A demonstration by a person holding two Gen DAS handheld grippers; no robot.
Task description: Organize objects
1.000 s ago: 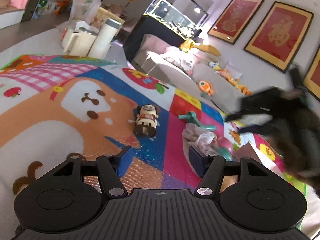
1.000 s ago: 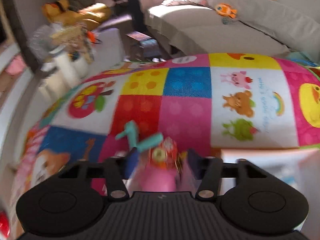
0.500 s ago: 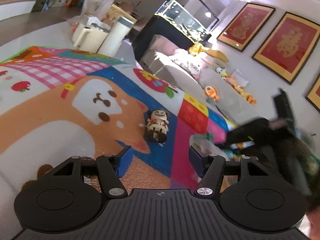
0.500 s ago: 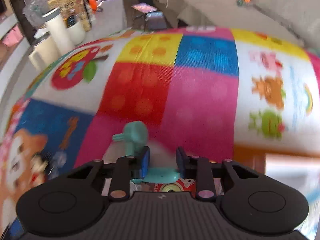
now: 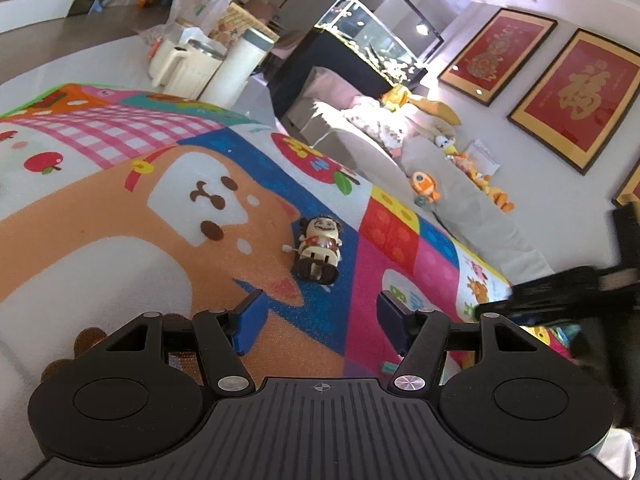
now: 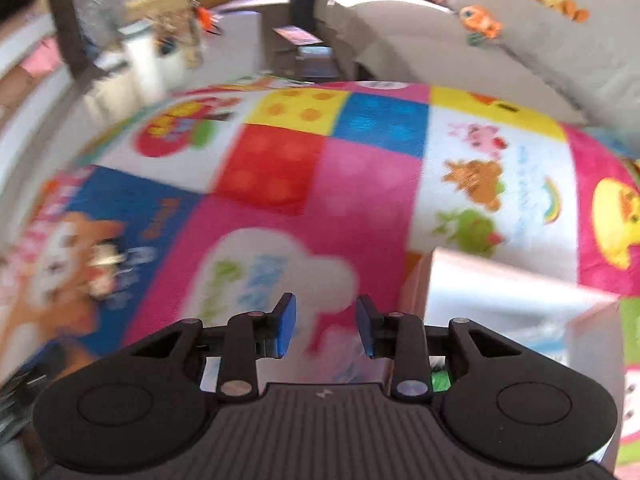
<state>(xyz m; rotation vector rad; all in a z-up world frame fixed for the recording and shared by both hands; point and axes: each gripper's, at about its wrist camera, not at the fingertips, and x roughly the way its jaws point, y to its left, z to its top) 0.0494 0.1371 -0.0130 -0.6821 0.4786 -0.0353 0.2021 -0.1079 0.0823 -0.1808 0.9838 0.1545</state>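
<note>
Both grippers hovered over the play mat, fingers empty.

The left gripper (image 5: 318, 312) held its fingers (image 5: 249, 322) moderately apart, nothing between them; the wind-up toy figure (image 5: 319, 250) lay ahead on the mat (image 5: 120, 240), near its middle. The right gripper (image 6: 325, 328) showed a narrow gap, its fingers (image 6: 286, 326) opening, nothing visible between them, beside a white box (image 6: 520, 300) toward the mat's right edge. Mugs (image 5: 188, 64) stood beyond the far edge.

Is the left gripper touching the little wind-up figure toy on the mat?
Apart. The left wrist view shows the left gripper open, with bare mat between its fingertips and the wind-up toy.
</note>
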